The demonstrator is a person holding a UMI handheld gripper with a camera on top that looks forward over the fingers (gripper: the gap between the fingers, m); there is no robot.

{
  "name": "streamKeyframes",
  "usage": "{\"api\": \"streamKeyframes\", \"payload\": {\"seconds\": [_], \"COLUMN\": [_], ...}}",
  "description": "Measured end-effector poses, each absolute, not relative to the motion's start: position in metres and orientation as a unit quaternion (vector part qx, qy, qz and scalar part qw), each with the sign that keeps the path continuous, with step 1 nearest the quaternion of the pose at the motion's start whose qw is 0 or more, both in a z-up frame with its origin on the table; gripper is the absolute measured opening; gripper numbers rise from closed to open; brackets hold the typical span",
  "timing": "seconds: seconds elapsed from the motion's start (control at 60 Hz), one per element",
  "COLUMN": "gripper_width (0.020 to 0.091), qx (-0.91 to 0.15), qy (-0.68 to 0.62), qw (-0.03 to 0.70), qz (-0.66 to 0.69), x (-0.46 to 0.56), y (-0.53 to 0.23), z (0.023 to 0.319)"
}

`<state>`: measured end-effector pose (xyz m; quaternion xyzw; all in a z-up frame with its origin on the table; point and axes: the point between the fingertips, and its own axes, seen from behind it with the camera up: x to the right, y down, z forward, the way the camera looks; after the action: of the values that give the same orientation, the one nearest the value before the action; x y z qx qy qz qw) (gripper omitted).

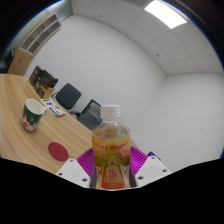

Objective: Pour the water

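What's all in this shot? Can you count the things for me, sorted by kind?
Bottles: 1, the bottle with a white cap, held between the gripper jaws
Cups: 1, the paper cup on the wooden table
Coasters: 1, the red coaster on the table
Chairs: 2, the near chair and the far chair
Tables: 1
Total: 6
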<state>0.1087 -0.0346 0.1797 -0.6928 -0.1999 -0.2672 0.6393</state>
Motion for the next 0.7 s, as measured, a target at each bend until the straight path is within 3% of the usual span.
{"api": "streamKeyframes", "payload": {"seconds": [0.083,0.15,0.45,0.7], "gripper_width": [0.0453,0.0451,0.0452,0.0451], "qx": [-0.637,-0.587,-0.330,-0.333], "qy": [-0.285,-0.355,-0.608,-0.608], "qw": [0.624,0.595,0.370,0.379], "qz": [-0.352,-0.419,-0.620,-0.612], "x": [0.057,0.016,-0.070,-0.073], "y": [-0.006,0.015,0.055,0.058], "z": [0.217,0.227,0.185,0.191]}}
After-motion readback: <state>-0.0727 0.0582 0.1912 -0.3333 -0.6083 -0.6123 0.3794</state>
